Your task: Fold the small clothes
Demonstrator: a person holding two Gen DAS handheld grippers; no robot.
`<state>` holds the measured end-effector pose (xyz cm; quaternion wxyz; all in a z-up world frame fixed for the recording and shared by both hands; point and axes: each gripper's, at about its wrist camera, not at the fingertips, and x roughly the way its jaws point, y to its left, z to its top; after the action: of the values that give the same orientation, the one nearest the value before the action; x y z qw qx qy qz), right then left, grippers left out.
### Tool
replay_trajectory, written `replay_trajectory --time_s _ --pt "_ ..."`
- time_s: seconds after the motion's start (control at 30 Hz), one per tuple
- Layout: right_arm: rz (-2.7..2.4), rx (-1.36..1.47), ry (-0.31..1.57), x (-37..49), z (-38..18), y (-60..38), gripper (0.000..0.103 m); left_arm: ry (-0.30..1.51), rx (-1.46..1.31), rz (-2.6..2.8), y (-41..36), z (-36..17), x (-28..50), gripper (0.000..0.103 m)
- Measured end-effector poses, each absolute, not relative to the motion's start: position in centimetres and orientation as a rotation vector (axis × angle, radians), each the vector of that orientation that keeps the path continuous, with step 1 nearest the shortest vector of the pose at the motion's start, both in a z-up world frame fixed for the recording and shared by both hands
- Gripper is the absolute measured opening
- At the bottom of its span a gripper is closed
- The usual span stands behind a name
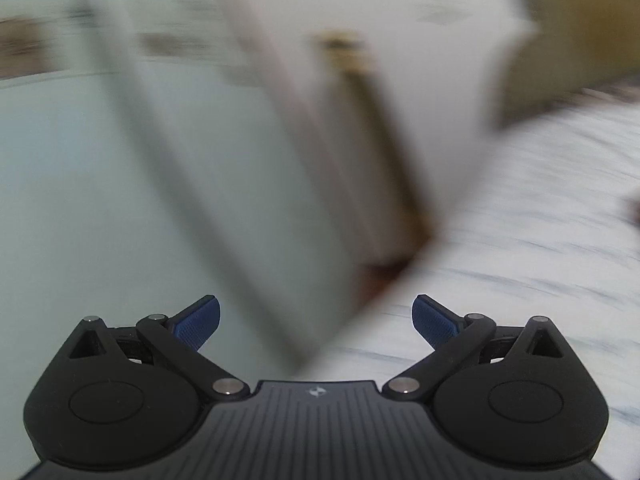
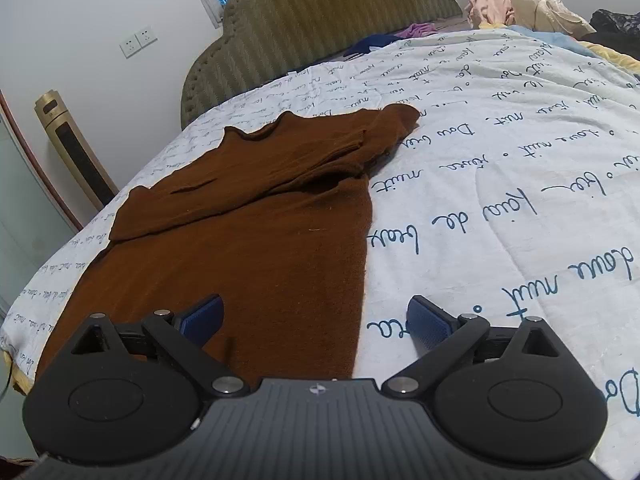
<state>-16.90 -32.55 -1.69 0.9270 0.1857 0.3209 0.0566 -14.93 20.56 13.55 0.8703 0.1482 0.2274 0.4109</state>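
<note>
A brown knit sweater (image 2: 248, 232) lies flat on the white bedspread (image 2: 500, 184) with blue script, its sleeves folded across the chest. My right gripper (image 2: 316, 322) is open and empty, just above the sweater's near hem and right edge. My left gripper (image 1: 316, 322) is open and empty; its view is heavily motion-blurred and points at a wall, a tall gold unit (image 1: 360, 128) and the bed's edge (image 1: 520, 240). The sweater does not show in the left wrist view.
A padded olive headboard (image 2: 320, 32) stands at the far end. A pile of clothes (image 2: 520, 4) lies at the back right. A tall gold tower unit (image 2: 72, 148) stands by the wall at left, under wall sockets (image 2: 138, 42).
</note>
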Motion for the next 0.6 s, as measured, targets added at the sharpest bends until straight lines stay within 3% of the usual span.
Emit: replay_trajectory --time_s 0.1,0.17,0.37,0.6 --pt "0.112 0.382 0.659 -16.7 -1.8 -32.3 0.098 0.394 0.237 0.870 22.6 15.8 -17.1 0.103" --pt "0.111 0.381 0.660 -16.6 -1.8 -32.2 0.099 0.444 0.165 0.706 22.2 15.7 -16.6 0.103" --pt "0.111 0.391 0.675 -16.6 -1.3 -32.7 0.099 0.733 0.128 -0.003 13.4 8.1 -11.0 0.103" --pt "0.163 0.390 0.705 -18.0 -1.3 -33.9 0.094 0.808 0.301 -0.211 6.3 2.3 -9.0 0.103"
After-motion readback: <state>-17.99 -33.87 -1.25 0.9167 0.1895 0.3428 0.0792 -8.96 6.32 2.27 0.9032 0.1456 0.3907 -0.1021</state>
